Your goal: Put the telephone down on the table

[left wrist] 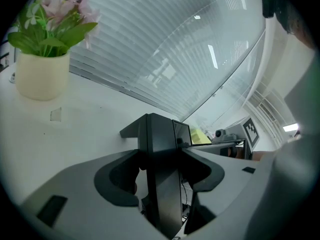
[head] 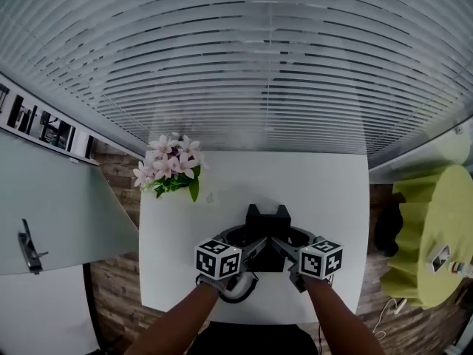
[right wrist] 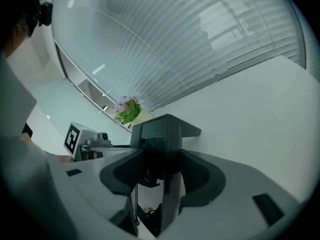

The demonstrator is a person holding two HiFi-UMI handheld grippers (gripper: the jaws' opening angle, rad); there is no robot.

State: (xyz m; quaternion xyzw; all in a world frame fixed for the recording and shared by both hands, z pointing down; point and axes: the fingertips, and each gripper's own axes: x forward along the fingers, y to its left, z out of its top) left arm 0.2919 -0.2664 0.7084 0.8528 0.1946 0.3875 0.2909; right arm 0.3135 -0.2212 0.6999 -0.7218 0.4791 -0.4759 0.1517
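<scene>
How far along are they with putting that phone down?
Done: the telephone is above the white table. In hand: the left gripper and the right gripper are both clamped on it. Left: settle it flat and let go. I cannot tell whether it touches the tabletop yet.

The telephone [head: 267,220] is matt black plastic with a glossy dark screen [right wrist: 150,129]. The counter [head: 325,191] is smooth, matt white. The left gripper [left wrist: 161,161] and right gripper [right wrist: 162,159] have matt grey plastic tongs. The floor [head: 118,287] is wood-grained planks.
</scene>
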